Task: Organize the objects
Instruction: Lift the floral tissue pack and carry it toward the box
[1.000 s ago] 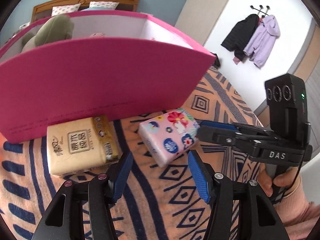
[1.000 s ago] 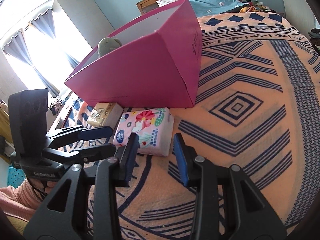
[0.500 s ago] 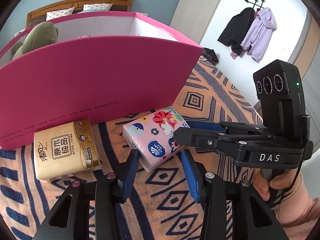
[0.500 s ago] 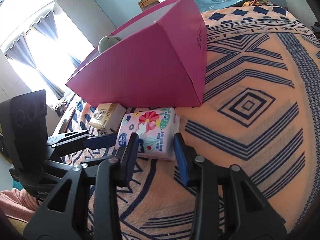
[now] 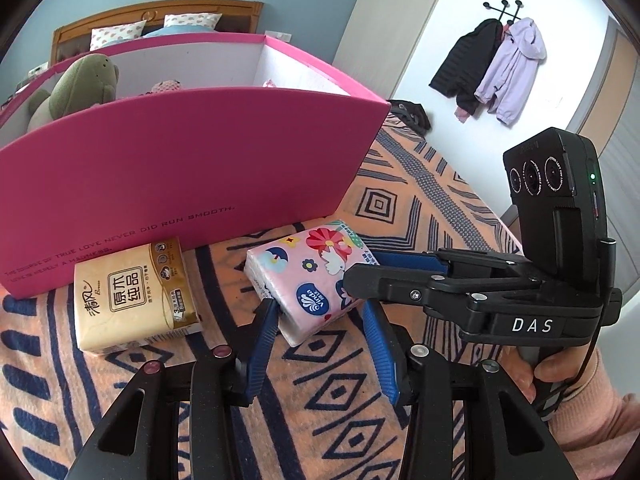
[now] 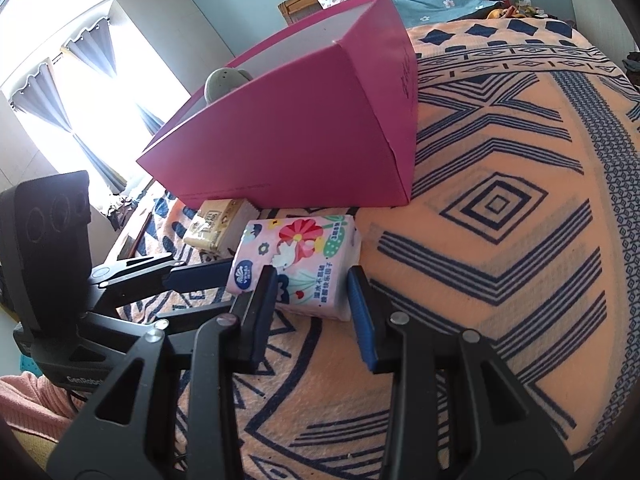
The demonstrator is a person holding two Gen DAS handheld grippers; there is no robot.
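Note:
A pink floral tissue pack (image 5: 308,276) lies on the patterned blanket in front of a big pink box (image 5: 180,172). It also shows in the right wrist view (image 6: 298,258). A yellow tissue pack (image 5: 132,300) lies to its left against the box; it also shows in the right wrist view (image 6: 214,226). My left gripper (image 5: 320,320) is open, its blue pads either side of the floral pack's near corner. My right gripper (image 6: 312,292) is open, its pads at the pack's near edge, reaching in from the right side.
The pink box (image 6: 320,128) holds a green plush toy (image 5: 80,84) and other soft items. The orange and navy blanket (image 6: 500,220) covers the bed. Coats (image 5: 492,64) hang on the far wall. A headboard with pillows (image 5: 160,24) stands behind the box.
Both grippers have moved forward onto the floral tissue pack from opposite sides. The left gripper's jaws have narrowed around the pack's corner. The pack has not left the blanket.

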